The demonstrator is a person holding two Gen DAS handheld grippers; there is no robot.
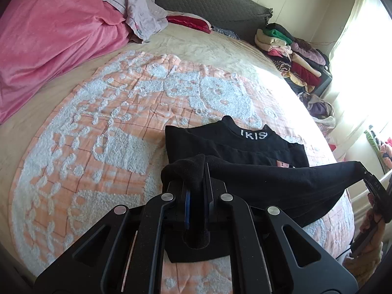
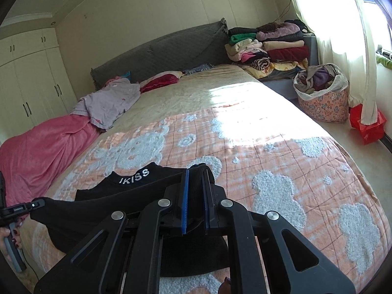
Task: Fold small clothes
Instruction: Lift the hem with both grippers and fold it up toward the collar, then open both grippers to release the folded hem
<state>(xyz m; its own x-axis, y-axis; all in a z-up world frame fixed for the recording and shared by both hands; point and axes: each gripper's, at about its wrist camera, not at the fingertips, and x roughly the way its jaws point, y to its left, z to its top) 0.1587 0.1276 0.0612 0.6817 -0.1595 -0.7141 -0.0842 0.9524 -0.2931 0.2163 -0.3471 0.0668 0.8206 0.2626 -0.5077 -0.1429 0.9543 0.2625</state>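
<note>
Both grippers angled down, pinching black garment (image 1: 257, 183)

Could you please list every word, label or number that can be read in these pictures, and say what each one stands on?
"IKISS": white letters on the collar of the black top; the left wrist view shows only part of the word.
Small pink tag on the black top: too small to read.
Small white print on the left gripper's body, seen from the right wrist: too blurred to read.
</note>
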